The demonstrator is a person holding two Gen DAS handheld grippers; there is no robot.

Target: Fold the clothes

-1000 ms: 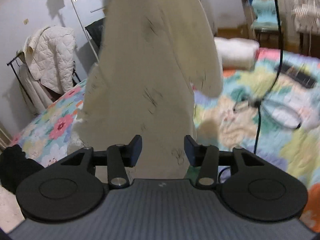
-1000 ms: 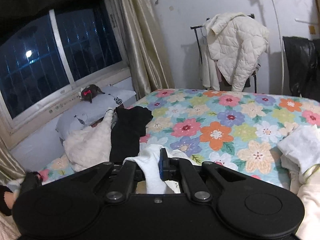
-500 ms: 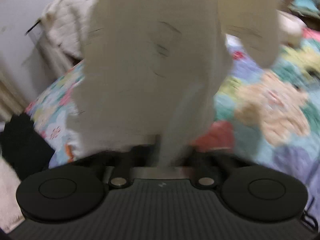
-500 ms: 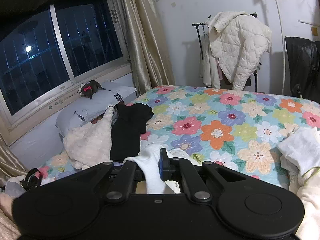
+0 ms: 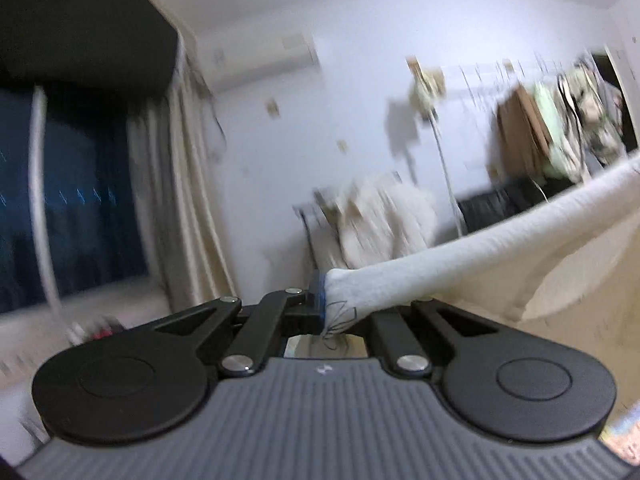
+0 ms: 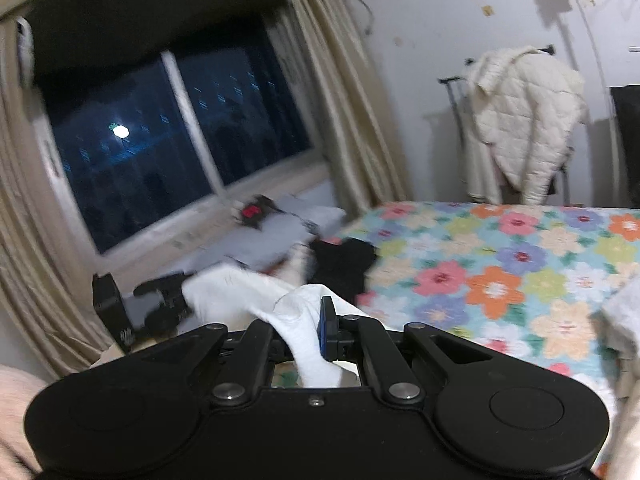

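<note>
1. Left wrist view: the left gripper (image 5: 334,312) is clenched on a rolled edge of the cream garment (image 5: 460,264). The edge is pinched at its end between the jaws, against a blue pad.
2. From the grasp the garment is drawn taut up and to the right, out of frame; looser cream cloth is seen hanging below that edge. A thin dark line print is visible on the cloth at the grasp point.
3. The background is motion-blurred: a dark window (image 5: 76,216), beige curtain (image 5: 180,200) and a white jacket (image 5: 384,220) on a rack against the wall are made out.
4. Right wrist view: the right gripper (image 6: 308,336) is clenched on a bunched white fold of the same garment (image 6: 308,320), which is seen spilling over and down between the jaws.
5. The garment is stretched leftward to the left gripper (image 6: 160,304), seen low at left, in front of the curtain.
6. Behind, the bed with a floral quilt (image 6: 500,276) is seen, with a black garment (image 6: 344,264) lying on its near-window edge. The white jacket (image 6: 528,120) is hung on a rack by the wall.
</note>
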